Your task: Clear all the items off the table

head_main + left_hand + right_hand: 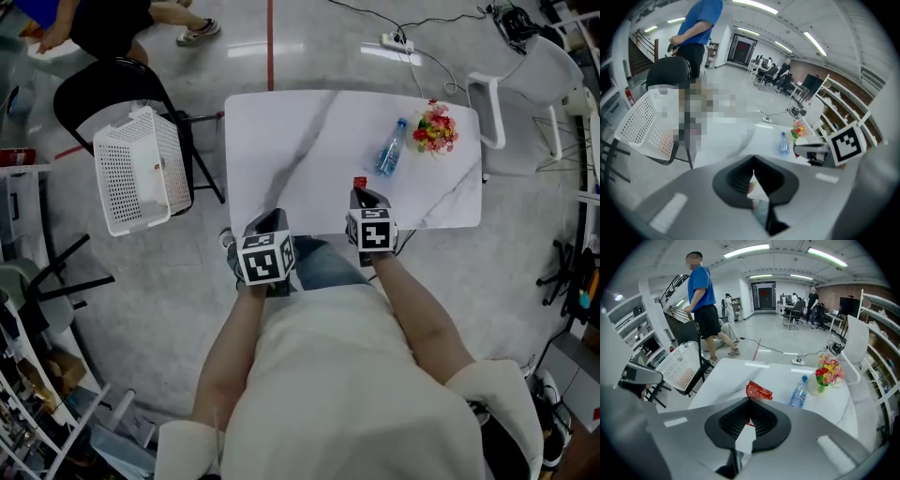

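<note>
Right tongs (pixel 750 405) on crinkled red packet (pixel 758 391)

The right gripper (pixel 750 402) has its jaws closed together on a red printed packet (pixel 758 391), pinched by its lower edge at the jaw tips and standing up over the white marble table (pixel 726 376). Toward the table's right edge a clear water bottle (pixel 798 392) with a blue cap stands upright. A vase of flowers (pixel 828 371) sits just beyond it, near the far right corner. Off the table's left edge a white plastic basket (pixel 684 363) rests tilted on a black chair (pixel 687 333), and a person in a blue shirt (pixel 702 291) stands behind it.
</note>
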{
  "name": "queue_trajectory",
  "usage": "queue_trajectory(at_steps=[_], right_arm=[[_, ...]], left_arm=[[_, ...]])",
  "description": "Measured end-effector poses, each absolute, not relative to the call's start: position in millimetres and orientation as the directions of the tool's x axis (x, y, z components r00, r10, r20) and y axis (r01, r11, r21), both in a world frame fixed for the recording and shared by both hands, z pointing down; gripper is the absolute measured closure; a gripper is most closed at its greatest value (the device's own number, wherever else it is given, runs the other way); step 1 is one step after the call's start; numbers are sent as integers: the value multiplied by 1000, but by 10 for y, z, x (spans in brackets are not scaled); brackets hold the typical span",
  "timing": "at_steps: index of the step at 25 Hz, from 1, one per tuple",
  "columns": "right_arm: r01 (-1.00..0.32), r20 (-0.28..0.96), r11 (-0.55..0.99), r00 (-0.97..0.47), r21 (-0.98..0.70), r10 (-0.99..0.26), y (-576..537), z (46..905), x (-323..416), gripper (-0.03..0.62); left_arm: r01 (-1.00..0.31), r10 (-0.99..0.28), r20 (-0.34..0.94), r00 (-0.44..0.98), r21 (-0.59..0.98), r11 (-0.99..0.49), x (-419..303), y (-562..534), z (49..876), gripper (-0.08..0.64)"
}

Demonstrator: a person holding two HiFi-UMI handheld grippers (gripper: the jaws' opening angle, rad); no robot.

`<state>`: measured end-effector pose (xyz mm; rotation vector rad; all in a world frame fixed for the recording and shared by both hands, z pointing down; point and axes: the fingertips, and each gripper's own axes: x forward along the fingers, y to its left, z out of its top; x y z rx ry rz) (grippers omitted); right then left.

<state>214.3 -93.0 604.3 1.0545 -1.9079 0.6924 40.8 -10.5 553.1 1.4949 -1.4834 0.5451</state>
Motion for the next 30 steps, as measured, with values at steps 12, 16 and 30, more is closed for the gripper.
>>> queue_trajectory(at_steps=[12, 16, 30], right_arm=[[-835, 823, 549, -347, -52, -449, -959, 5656, 1553, 588], [-833, 822, 552, -348, -49, -452, -901, 5580, 1287, 588], [-786, 804, 615, -407, -66, -434, -804, 5327, 117, 588]], left_arm=[[-939, -571, 804, 166, 307, 158, -122, -103, 5318, 552], [-940, -573, 801, 173, 309, 147, -385, -68, 5269, 552], [-930, -604, 789, 113, 298, 215, -1521, 99, 5081, 552]])
